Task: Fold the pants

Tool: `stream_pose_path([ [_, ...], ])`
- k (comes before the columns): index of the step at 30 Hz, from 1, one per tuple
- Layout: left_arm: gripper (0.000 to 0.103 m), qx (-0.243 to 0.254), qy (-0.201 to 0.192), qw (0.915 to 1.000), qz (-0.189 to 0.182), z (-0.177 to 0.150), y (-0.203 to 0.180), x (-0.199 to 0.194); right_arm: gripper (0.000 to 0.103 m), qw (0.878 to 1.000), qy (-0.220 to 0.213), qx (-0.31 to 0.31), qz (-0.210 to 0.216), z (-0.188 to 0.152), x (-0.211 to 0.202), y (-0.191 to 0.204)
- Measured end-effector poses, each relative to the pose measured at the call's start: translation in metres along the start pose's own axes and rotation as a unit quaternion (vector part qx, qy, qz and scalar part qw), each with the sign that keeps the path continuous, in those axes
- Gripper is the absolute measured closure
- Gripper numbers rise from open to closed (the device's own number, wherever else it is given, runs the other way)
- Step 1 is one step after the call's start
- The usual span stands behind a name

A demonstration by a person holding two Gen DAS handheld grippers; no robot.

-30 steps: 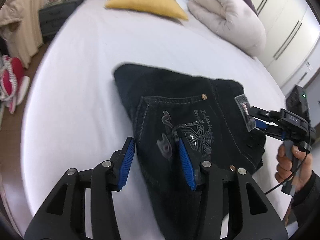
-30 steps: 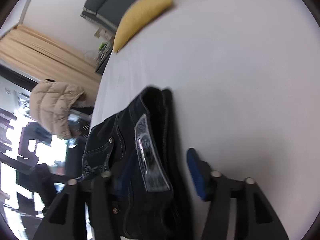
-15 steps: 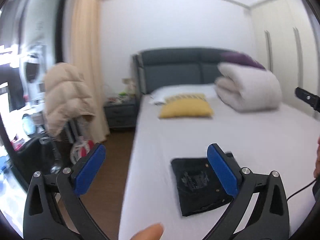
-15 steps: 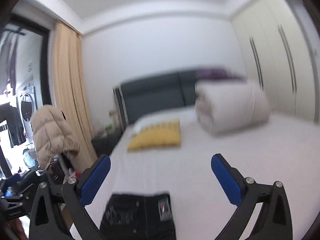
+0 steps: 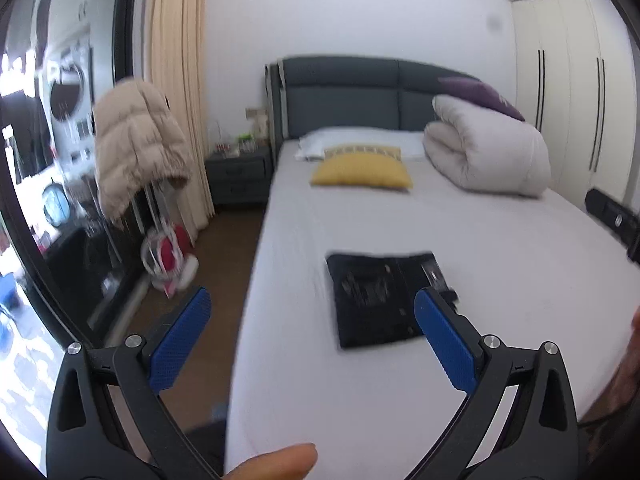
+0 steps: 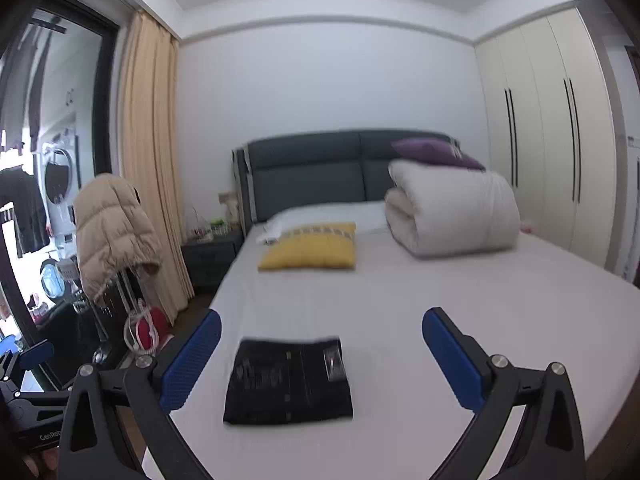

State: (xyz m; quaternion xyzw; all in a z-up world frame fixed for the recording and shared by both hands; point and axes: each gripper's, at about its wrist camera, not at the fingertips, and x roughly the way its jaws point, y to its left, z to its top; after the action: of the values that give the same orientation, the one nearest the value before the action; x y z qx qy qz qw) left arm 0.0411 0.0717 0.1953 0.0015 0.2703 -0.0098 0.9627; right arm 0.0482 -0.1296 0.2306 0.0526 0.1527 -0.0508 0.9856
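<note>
The dark jeans lie folded in a compact rectangle on the white bed, near its foot and left edge; they also show in the right wrist view. My left gripper is open and empty, held back from the bed, well short of the jeans. My right gripper is open and empty too, raised and pulled back from the jeans. Part of the right gripper's body shows at the right edge of the left wrist view.
A yellow pillow, a rolled white duvet and a purple pillow lie at the head of the bed. A beige jacket hangs left of the bed above a red bag. Wardrobes line the right wall.
Both grippers have let go of the jeans, opened wide and pulled back and up from the bed. The jeans stay folded on the sheet.
</note>
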Motion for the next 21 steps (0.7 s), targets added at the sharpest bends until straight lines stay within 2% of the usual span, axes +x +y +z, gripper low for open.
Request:
stream_pose_path([
  [4,0.0,-0.017,0.044,0.9988,-0.008,-0.023,0.003,0.011,0.0,0.998,0.047,0.032,0.004,-0.022,-0.001,-0.003],
  [6,0.0,-0.021,0.053,0.9983,-0.011,-0.03,0.003,0.016,0.0,0.998,0.061,0.034,0.001,-0.03,-0.002,-0.003],
  [13,0.0,-0.022,0.061,0.9979,0.001,-0.038,0.0,0.024,0.0,0.995,0.103,0.005,0.007,-0.043,0.008,0.012],
  [21,0.0,-0.019,0.078,0.9967,0.009,-0.039,-0.004,0.039,0.0,0.992,0.121,-0.029,0.019,-0.051,0.015,0.029],
])
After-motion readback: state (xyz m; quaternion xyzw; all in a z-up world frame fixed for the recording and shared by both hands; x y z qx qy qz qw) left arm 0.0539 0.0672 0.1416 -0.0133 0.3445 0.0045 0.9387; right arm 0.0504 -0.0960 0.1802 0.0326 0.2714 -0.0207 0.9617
